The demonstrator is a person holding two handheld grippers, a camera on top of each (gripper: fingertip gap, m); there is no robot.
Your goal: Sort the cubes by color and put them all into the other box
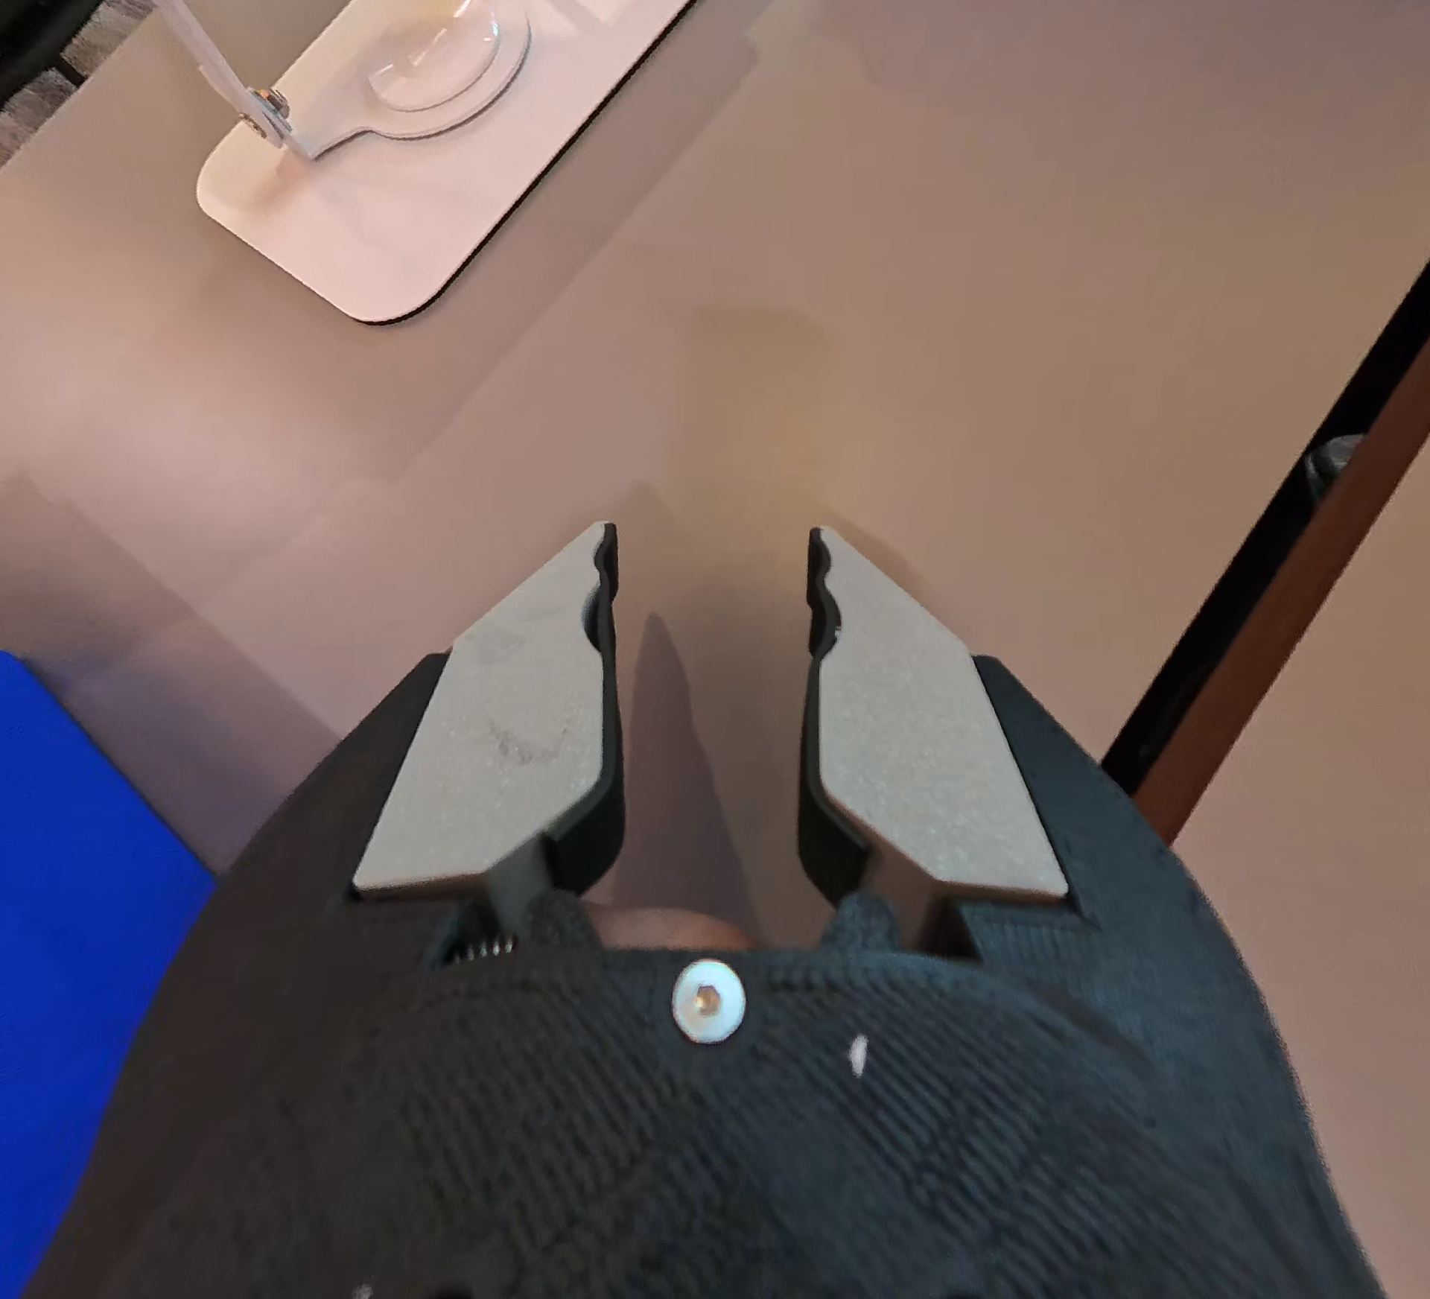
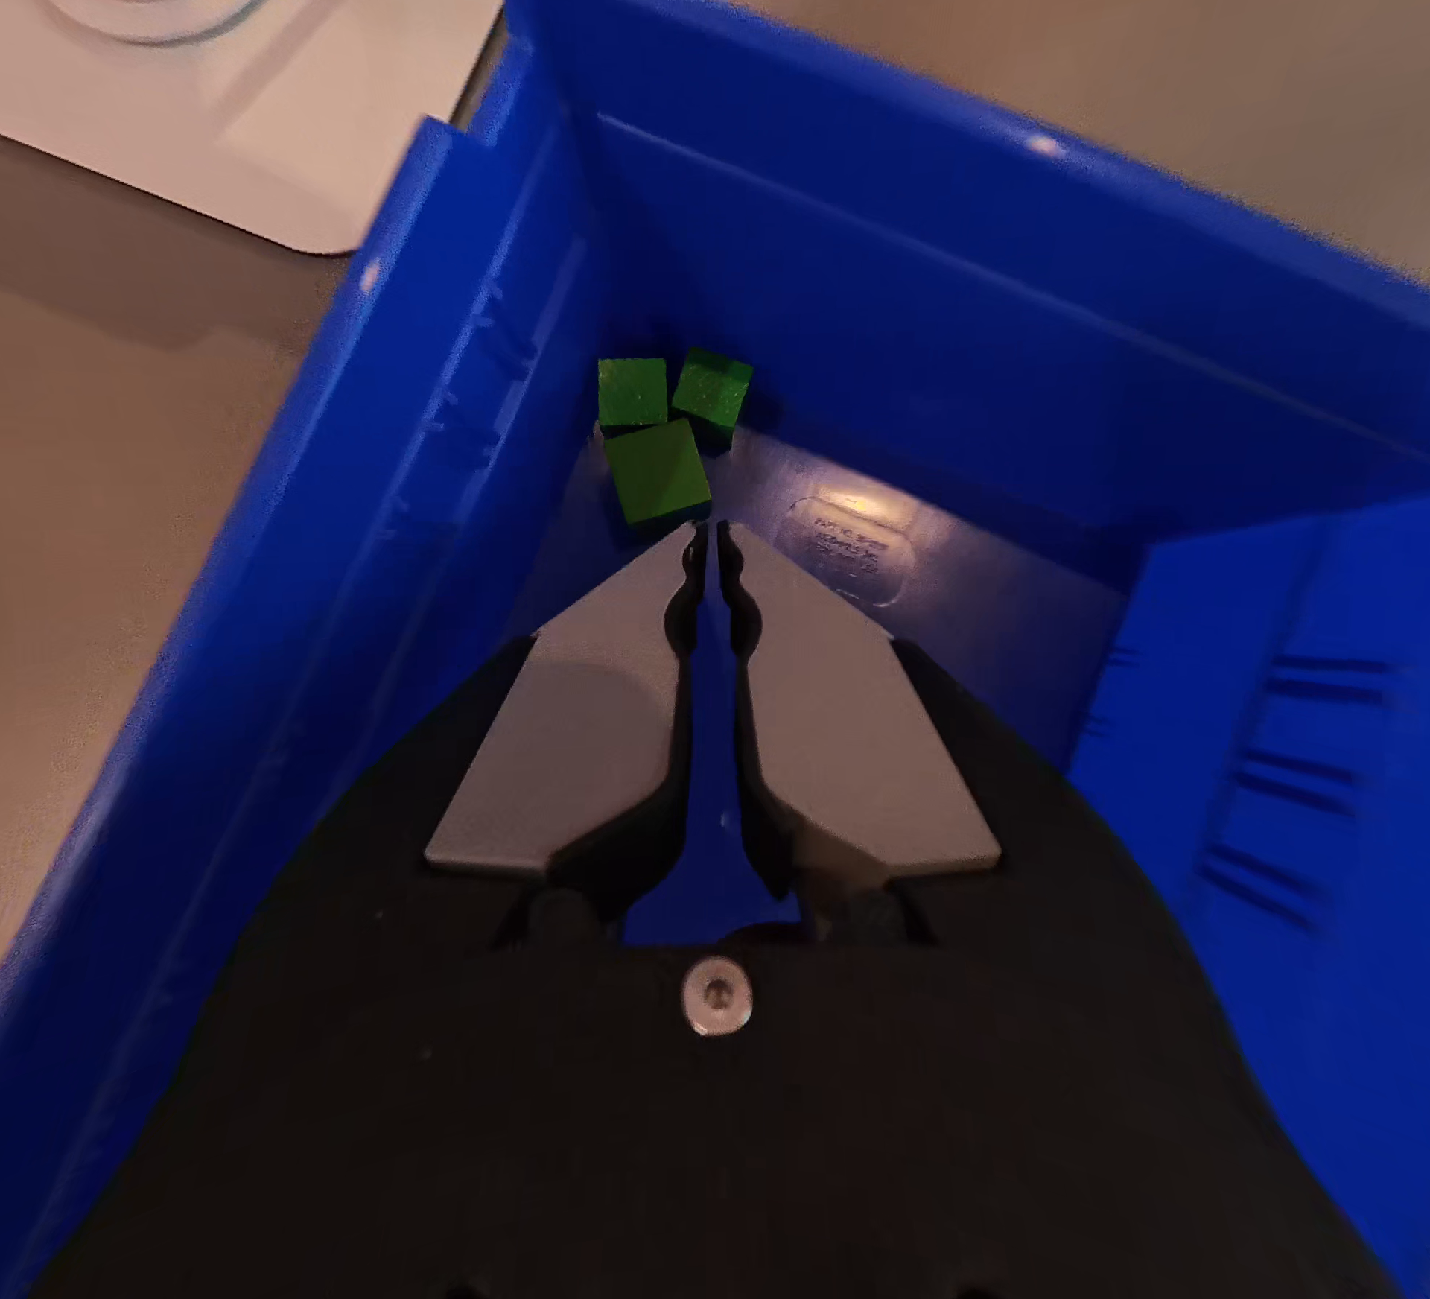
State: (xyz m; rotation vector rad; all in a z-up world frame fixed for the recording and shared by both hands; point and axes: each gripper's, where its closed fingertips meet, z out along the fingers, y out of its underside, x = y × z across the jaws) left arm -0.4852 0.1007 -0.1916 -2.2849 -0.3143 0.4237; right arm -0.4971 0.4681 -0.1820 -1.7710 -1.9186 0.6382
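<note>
In the right wrist view, three green cubes lie together in the far corner of a blue box. My right gripper is inside the box, its tips just short of the nearest green cube; its jaws are almost together with nothing between them. In the left wrist view, my left gripper is open and empty above the bare tabletop. A blue box edge shows at the lower left of that view.
A white stand base with a clear dome sits on the table at the far left; it also shows in the right wrist view, next to the box corner. The table's edge runs along the right in the left wrist view.
</note>
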